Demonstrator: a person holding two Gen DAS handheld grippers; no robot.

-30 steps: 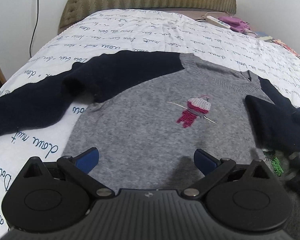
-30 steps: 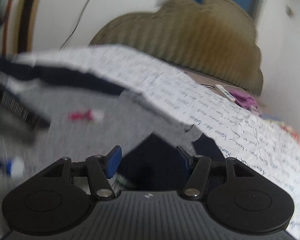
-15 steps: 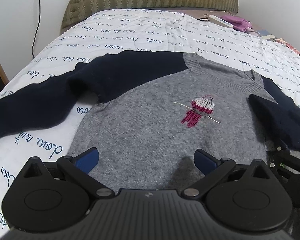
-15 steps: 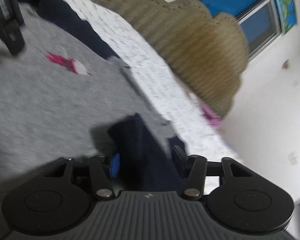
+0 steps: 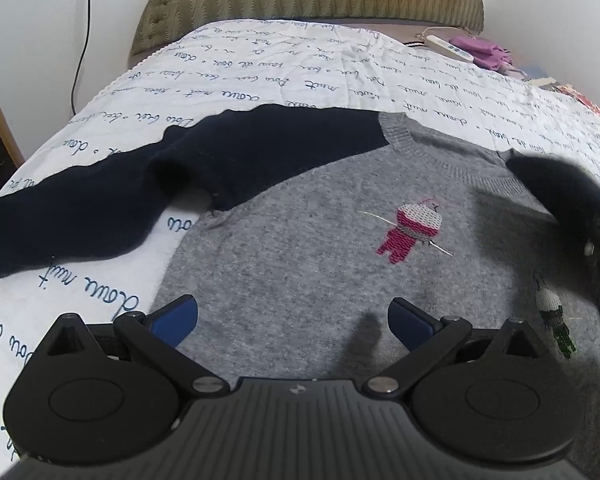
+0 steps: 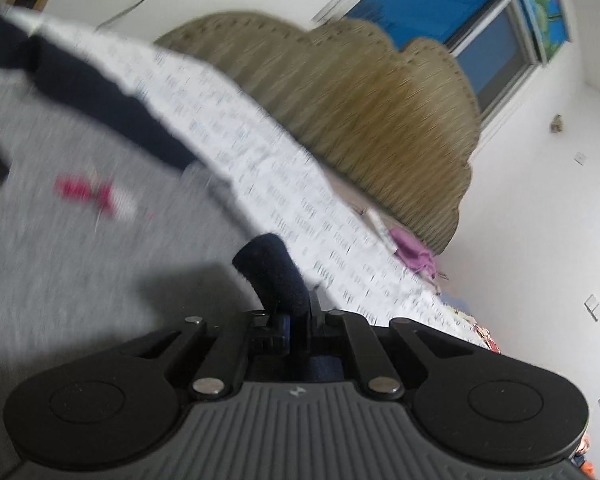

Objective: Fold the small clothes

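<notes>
Pinching the navy sleeve [image 6: 274, 270] between my right fingers [image 6: 296, 322], I hold its cuff up above the gray sweater [image 5: 300, 248], which lies flat on the bed [image 5: 300, 68]. My left fingers [image 5: 294, 316] are spread wide, grasping nothing, over the sweater's lower part. The other sleeve [image 5: 140, 196] stretches toward nine o'clock; the pink figure [image 5: 412, 232] sits near two o'clock.

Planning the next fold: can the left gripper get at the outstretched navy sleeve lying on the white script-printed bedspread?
Probably yes. The left gripper is open and empty over the grey knit sweater; the navy sleeve lies flat ahead on its left, nothing covering it.
</notes>
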